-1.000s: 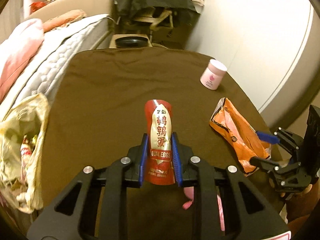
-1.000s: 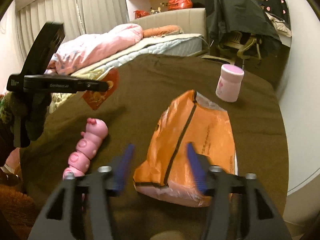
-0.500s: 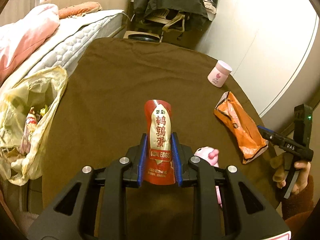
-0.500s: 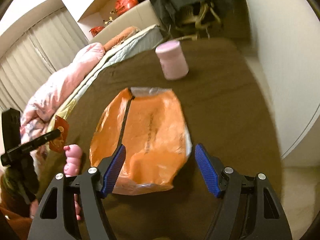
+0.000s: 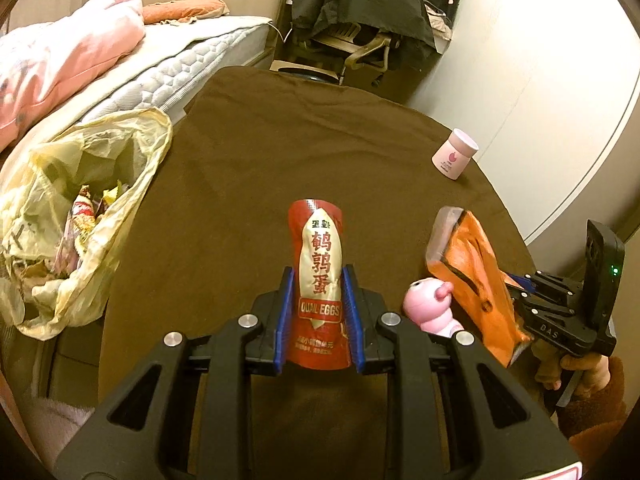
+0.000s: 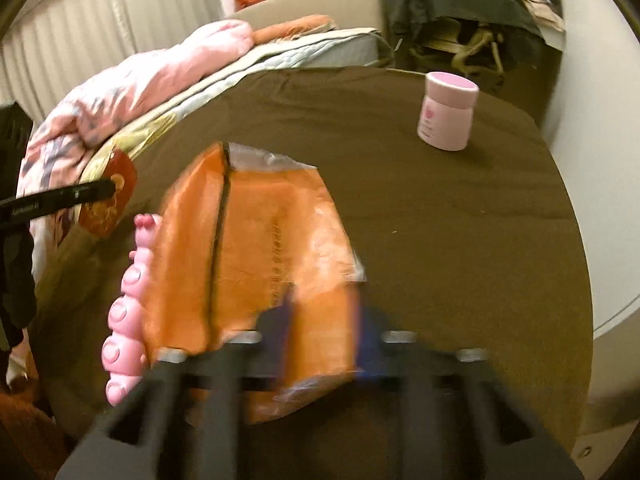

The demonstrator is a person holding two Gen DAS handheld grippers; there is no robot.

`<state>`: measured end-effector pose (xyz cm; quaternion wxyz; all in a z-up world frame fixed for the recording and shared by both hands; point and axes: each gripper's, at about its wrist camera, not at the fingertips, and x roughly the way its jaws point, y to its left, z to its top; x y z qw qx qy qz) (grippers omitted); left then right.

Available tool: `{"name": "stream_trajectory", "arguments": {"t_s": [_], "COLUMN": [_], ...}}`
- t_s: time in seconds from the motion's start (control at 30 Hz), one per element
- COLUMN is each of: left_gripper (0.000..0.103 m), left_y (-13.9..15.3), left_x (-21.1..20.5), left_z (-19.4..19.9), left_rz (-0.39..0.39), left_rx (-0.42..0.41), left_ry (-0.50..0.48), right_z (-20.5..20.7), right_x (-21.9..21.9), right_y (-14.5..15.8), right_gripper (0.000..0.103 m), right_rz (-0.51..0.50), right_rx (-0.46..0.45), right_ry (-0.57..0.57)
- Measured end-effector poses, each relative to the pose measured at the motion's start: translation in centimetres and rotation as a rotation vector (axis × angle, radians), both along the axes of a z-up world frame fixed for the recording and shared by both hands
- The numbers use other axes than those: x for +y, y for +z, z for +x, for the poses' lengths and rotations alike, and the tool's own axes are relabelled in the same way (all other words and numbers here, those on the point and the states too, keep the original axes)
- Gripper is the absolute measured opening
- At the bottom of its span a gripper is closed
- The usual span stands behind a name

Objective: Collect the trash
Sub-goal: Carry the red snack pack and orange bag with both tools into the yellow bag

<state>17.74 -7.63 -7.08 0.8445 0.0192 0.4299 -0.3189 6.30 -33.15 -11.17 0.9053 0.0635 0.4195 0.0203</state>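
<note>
Left tool [image 5: 318,316] pinched red pouch [image 5: 318,276] above counter [image 5: 280,152]. Right tool [image 6: 322,320] closing on orange wrapper [image 6: 256,248]. Recommended: lifted clear of pink toy [image 6: 124,320], carried over trash bag [image 5: 80,208] before release.

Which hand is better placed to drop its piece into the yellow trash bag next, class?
Left. The left gripper grips the quail egg pouch, with the yellow trash bag on its side. The right gripper is closing on the orange wrapper, farther away.
</note>
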Motion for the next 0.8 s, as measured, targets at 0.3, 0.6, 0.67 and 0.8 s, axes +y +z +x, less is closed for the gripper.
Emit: {"name": "stream_trajectory", "arguments": {"t_s": [0.3,0.6,0.67,0.8], "left_gripper": [0.022,0.022,0.022,0.022], "left_y": [3.8,7.4,8.2,9.8], "left_x": [3.7,8.7,10.1,13.8], "left_z": [-0.5,0.1,0.6,2.4], "left_rz": [-0.049,-0.087,-0.088,-0.103], "left_rx": [-0.098,-0.192,-0.215,-0.256], "left_ry": [0.055,0.119,0.145,0.214], "right_z": [1.1,5.6,6.7,9.8], "right_x": [2.0,7.2,8.7,12.1], "right_y": [8.5,14.2,14.8,15.8], "right_gripper": [0.015,0.015,0.015,0.015], "right_rz": [-0.094,-0.128,-0.147,-0.145], "right_rx": [-0.206,-0.321,-0.329,-0.337], "right_ry": [0.041,0.149,0.178,0.243]}}
